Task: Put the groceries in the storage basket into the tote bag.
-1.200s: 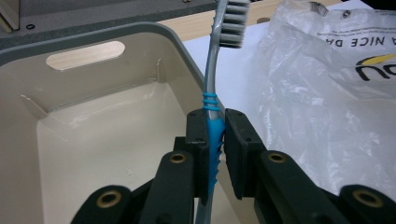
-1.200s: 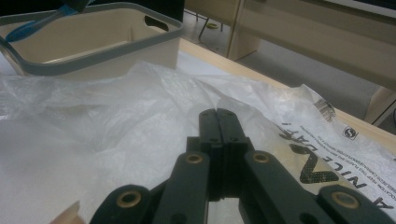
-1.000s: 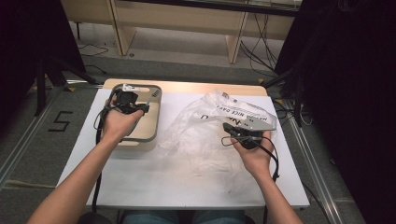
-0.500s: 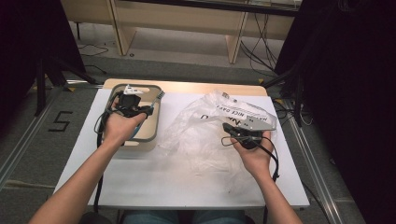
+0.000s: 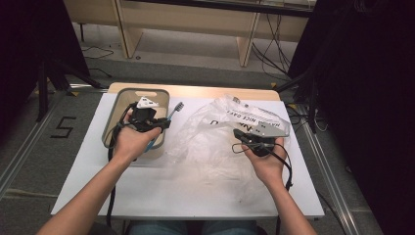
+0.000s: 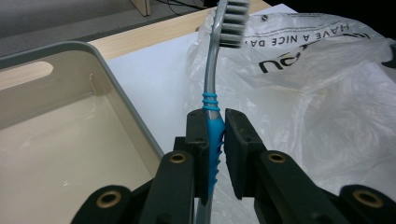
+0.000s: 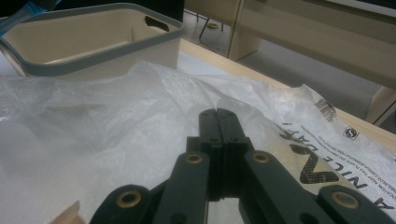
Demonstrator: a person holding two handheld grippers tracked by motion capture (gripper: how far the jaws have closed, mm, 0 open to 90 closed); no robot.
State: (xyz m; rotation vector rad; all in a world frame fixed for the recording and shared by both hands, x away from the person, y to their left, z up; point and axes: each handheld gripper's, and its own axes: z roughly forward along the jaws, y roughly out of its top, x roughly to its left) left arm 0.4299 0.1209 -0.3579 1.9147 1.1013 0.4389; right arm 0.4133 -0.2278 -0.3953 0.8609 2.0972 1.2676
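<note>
Left gripper (image 6: 215, 135) clamps the blue-and-grey plastic toothbrush (image 6: 213, 100) by its ribbed handle over the beige rectangular bin's rim (image 6: 122, 100), right gripper (image 7: 218, 126) pinches the clear printed plastic bag (image 7: 116, 116) closed-jawed, and I judge that the brush could pivot or snag the film, missing the bag's mouth.

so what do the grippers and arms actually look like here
Both tools are black. The left gripper has two flat rectangular pads on linked arms with brass-coloured rivets, a grey three-cornered plate on top and a trailing black cable. The right gripper is built alike, also cabled. The forearms are bare, with no sleeves.
</note>
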